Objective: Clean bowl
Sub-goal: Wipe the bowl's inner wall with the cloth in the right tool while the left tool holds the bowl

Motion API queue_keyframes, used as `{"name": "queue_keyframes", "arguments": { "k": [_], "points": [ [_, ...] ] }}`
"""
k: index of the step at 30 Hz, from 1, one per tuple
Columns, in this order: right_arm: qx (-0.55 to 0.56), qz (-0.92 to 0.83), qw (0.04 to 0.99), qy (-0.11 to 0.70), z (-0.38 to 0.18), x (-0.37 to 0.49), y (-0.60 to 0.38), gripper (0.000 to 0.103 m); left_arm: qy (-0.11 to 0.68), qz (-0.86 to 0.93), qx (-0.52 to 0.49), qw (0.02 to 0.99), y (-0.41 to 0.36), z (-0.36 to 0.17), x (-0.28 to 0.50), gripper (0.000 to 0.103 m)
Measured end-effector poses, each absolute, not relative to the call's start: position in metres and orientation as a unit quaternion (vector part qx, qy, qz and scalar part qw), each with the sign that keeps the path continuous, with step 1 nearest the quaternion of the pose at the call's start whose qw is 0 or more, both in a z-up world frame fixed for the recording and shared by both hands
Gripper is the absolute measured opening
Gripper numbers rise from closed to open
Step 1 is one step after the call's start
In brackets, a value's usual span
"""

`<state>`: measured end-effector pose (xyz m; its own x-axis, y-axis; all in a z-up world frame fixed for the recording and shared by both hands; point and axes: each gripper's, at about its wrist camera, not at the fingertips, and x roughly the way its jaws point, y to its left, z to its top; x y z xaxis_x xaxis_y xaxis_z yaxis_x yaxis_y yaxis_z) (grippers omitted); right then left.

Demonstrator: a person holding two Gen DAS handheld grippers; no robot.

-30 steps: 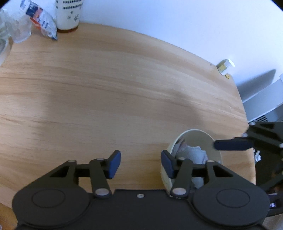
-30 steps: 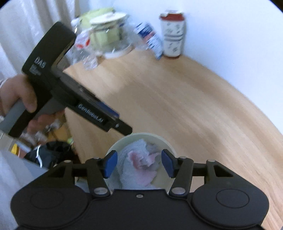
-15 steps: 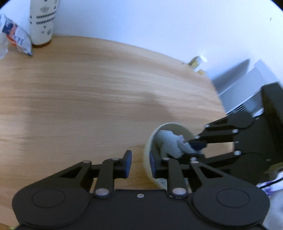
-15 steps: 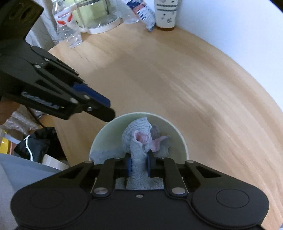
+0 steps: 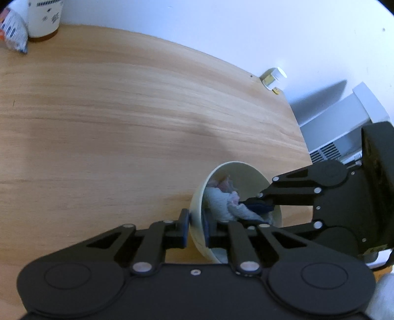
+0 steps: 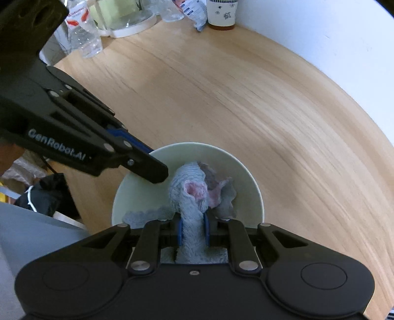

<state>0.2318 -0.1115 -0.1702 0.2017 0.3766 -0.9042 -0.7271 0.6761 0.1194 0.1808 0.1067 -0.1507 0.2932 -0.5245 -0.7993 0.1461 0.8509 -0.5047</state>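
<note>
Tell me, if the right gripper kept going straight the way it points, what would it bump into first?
The right gripper is shut on the crumpled grey-and-pink cloth and points down into the round pale-green bowl. Going straight on, it would probably press the cloth against the bowl's inside first; exact depth is unclear.

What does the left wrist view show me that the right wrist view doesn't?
Only the left wrist view: the left gripper clamped on the bowl's near rim, one finger outside, one inside, and a small white-capped bottle at the table's far edge.

Only the right wrist view: the right gripper pinching the grey cloth, plus plastic bottles at the back.

Both: bowl, cloth, wooden table, paper cup.
</note>
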Motion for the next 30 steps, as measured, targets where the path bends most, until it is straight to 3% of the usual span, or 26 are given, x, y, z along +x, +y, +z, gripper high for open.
{"name": "queue_keyframes", "arguments": {
  "k": [17, 30],
  "points": [
    [0.066, 0.387, 0.7, 0.596, -0.177, 0.255, -0.14, 0.017, 0.563, -0.181, -0.188, 0.784, 0.111, -0.15, 0.184, 0.008],
    [-0.203, 0.439, 0.671, 0.562, -0.165, 0.223, -0.085, 0.017, 0.574, -0.183, -0.145, 0.785, 0.105, -0.155, 0.194, 0.007]
  ]
}}
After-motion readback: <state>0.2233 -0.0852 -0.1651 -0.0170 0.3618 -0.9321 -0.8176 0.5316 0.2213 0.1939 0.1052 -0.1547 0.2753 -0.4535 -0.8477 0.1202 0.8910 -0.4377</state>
